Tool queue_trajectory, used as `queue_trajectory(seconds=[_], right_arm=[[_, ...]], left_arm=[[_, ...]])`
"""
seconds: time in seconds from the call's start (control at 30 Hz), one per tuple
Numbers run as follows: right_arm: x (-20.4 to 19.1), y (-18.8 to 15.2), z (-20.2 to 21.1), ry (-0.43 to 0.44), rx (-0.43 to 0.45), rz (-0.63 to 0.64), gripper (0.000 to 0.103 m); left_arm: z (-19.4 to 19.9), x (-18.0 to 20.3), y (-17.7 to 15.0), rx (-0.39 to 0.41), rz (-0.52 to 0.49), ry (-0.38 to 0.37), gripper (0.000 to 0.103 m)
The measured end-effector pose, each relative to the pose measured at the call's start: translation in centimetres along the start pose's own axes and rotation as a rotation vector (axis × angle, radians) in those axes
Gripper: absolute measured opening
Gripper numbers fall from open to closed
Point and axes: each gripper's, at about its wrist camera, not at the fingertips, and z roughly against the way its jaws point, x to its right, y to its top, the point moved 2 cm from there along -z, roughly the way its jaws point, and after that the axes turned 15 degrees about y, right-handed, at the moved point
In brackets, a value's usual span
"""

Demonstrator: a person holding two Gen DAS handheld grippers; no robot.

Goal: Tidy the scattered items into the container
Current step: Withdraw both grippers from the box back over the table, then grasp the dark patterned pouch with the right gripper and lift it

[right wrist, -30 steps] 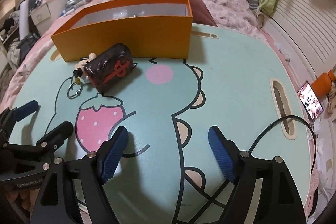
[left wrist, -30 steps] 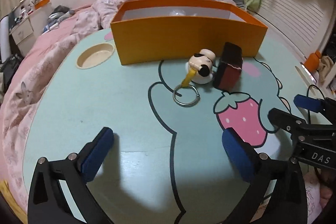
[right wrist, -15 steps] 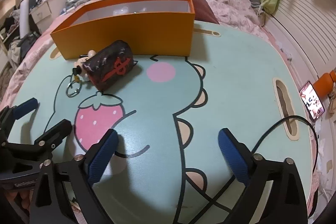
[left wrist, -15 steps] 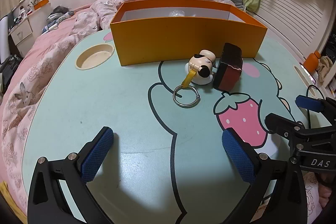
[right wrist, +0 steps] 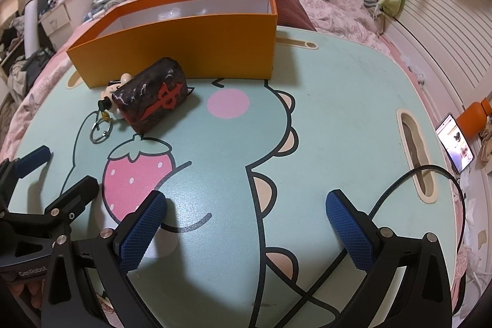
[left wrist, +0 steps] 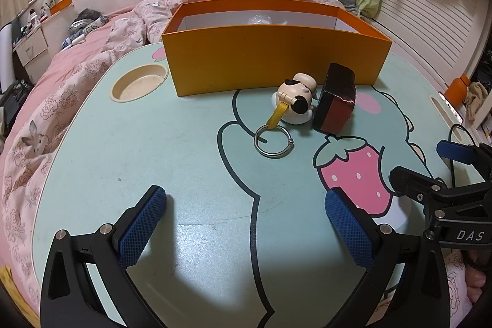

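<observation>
- Mint-green lap surface (left wrist: 153, 143), printed with a cartoon dinosaur and a pink strawberry, sits on a pink floral bed; a black cable (right wrist: 409, 177) loops over its right side by a slot.
- Nearest the cameras, the left tongs (left wrist: 246, 223) hang low over the near edge with their blue pads wide apart and nothing between them.
- Beside them the right tongs (right wrist: 246, 223) are equally spread and empty, over the dinosaur's body.
- Further in, a metal key ring (left wrist: 273, 141) lies flat on the surface, joined by a yellow strap to a small cream figure keychain (left wrist: 296, 103) lying on its side.
- Touching the keychain on its right is a dark pouch (right wrist: 152, 94) with a red mark, tipped up on one edge.
- Just behind both stands the orange box (left wrist: 270, 57), open-topped with a white inside; something clear and crinkled seems to lie in it already, though the wall hides most of it.
- My reading: two scattered items are still out, and neither is yet grasped.
- Risks from here:
  - The flat ring gives the pads little to bite on; closing on it could skid it away.
  - Lifting by the strap would leave the figure swinging, and it could clip the box's near wall.
  - The pouch leans against the keychain, so pulling either one may topple or drag the other.
  - The cable could snag the right tongs as they reach forward.
</observation>
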Motion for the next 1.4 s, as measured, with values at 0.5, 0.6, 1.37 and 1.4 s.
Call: queue_trajectory(seconds=[0.5, 0.6, 1.37, 1.4], right_arm=[[0.2, 1.0, 2.6, 0.118, 0.119, -0.024, 0.085], [-0.1, 2.8, 3.3, 0.212, 0.141, -0.056, 0.082], [-1.5, 7.2, -3.8, 0.093, -0.006, -0.130, 0.028], [-1.5, 7.1, -3.9, 0.074, -0.003, -0.111, 0.027]], left_arm=[[0.0, 0.1, 0.0, 0.003, 0.005, -0.002, 0.103], [0.0, 0.1, 0.0, 0.003, 0.007, -0.002, 0.103], [0.0, 0.1, 0.0, 0.005, 0.007, -0.003, 0.103], [0.0, 0.1, 0.0, 0.004, 0.007, -0.003, 0.103]])
